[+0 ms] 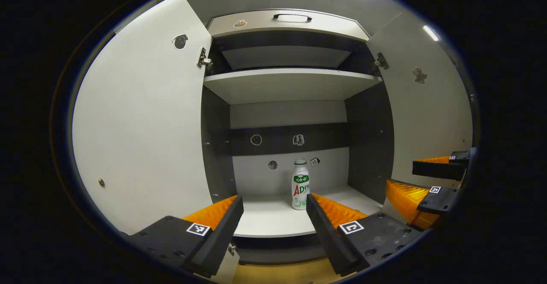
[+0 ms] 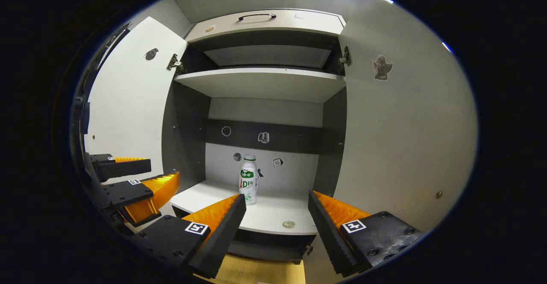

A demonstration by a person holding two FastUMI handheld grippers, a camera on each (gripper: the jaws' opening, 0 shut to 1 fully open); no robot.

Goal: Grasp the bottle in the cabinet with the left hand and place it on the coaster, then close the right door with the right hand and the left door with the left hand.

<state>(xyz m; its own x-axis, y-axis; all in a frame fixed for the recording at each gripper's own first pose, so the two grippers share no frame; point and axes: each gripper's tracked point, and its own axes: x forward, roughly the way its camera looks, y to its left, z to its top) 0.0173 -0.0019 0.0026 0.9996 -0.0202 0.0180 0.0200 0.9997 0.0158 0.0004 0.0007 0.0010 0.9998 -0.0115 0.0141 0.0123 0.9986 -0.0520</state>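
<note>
A white bottle (image 1: 300,184) with a green label stands upright on the lower shelf (image 1: 265,220) of the open cabinet, toward the back. My left gripper (image 1: 273,200) is open in front of the shelf, short of the bottle and apart from it. The right gripper view has the same bottle (image 2: 249,179) left of centre, beyond my open right gripper (image 2: 277,197), which holds nothing. Both doors are swung wide: the left door (image 1: 141,138) and the right door (image 1: 427,104). Each view also catches the other gripper at its side: the right one (image 1: 401,175) and the left one (image 2: 164,170).
An upper shelf (image 1: 290,85) spans the cabinet, and a drawer with a dark handle (image 1: 292,17) sits above it. A small round disc (image 2: 289,224) lies near the lower shelf's front edge. Small stickers dot the back panel and doors. A wooden surface (image 1: 277,273) lies below the cabinet.
</note>
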